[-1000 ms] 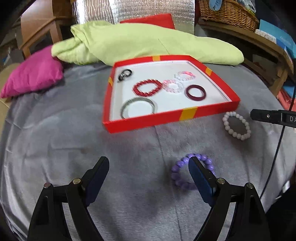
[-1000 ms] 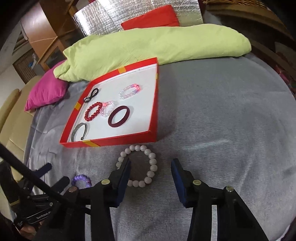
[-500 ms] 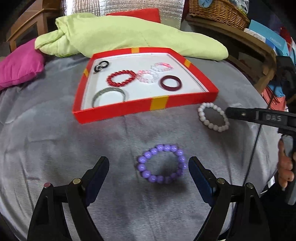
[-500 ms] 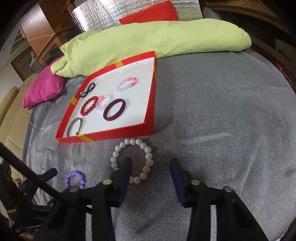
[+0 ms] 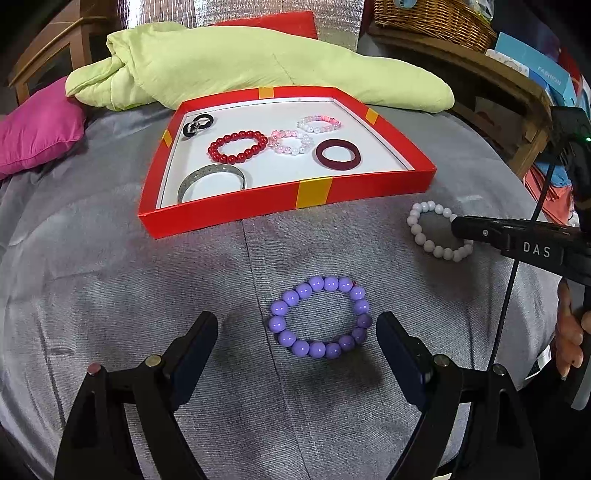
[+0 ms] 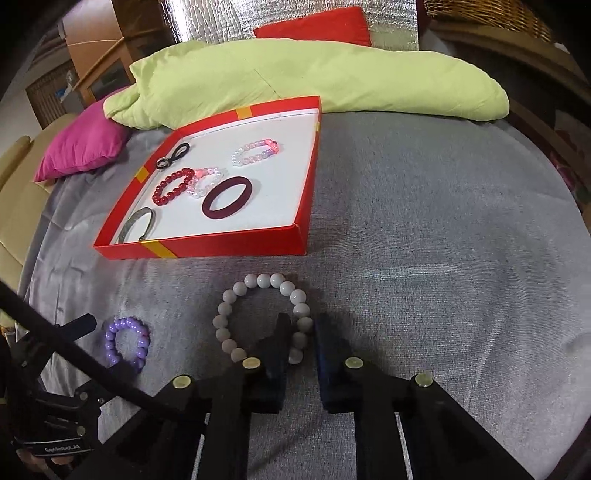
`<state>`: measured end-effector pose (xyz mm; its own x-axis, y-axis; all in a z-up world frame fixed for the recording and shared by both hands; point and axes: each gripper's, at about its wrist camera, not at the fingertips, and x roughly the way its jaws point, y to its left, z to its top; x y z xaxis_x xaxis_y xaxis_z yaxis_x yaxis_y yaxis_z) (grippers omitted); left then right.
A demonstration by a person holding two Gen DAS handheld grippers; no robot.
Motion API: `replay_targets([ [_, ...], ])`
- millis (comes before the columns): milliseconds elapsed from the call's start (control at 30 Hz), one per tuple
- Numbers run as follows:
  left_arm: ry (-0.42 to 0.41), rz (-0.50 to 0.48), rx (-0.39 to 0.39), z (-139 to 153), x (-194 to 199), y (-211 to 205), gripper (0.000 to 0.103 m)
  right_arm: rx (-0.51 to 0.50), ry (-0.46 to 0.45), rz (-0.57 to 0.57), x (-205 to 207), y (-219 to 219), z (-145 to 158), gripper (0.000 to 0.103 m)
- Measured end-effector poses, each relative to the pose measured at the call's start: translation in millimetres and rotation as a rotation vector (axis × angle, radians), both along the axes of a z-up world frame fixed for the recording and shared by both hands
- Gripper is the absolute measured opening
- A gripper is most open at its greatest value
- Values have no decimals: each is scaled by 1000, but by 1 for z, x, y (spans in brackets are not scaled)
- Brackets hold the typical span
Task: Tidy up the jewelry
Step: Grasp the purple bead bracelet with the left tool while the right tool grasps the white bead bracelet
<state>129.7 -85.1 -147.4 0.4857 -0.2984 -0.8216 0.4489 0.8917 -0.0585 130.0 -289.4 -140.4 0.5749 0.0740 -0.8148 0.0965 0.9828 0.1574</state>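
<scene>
A purple bead bracelet (image 5: 319,321) lies on the grey cloth just ahead of my open left gripper (image 5: 297,332), between its fingertips; it also shows in the right wrist view (image 6: 127,341). A white bead bracelet (image 6: 264,314) lies in front of the red tray (image 6: 236,245). My right gripper (image 6: 301,330) has narrowed around the bracelet's near right beads; whether the pads touch them I cannot tell. In the left wrist view the right gripper's finger covers part of the white bracelet (image 5: 424,230). The red tray (image 5: 314,192) holds several bracelets and rings.
A light green blanket (image 5: 240,62) lies behind the tray, a magenta cushion (image 5: 33,133) at the far left. A wooden shelf with a wicker basket (image 5: 436,18) stands at the back right. A black cable (image 5: 517,280) hangs at the right.
My left gripper has moved so the purple bracelet now lies centred between its fingers. My right gripper has moved onto the white bracelet and its jaws have closed a good deal.
</scene>
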Motion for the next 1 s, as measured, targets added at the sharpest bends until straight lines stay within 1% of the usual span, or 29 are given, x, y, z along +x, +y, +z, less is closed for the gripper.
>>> replay_targets([
  [133,39,9,20,-9,3,0,88,-20,29,5,3,3,-5,14],
  [333,7,-8,75,-15,-3,-8,89,-27,35,3,5,3,-6,15],
  [500,10,-12,68,-16,-4,-6,90,-44,37,15,8,6,-8,16],
  [667,14,-36,83,-19,-6,-9,98,-52,37,24,9,6,-9,16],
  [733,27,-38,89,-19,-7,-10,99,-56,38,27,9,6,-9,16],
  [800,47,-40,80,-17,-5,-8,98,-50,38,25,10,6,-9,16],
  [833,53,-32,61,-14,-3,-5,98,-45,37,22,10,5,-9,16],
  [933,49,4,28,-10,1,2,98,-46,35,20,10,5,-9,16],
  [1000,55,-4,10,-10,2,1,95,-51,33,20,10,6,-9,16],
])
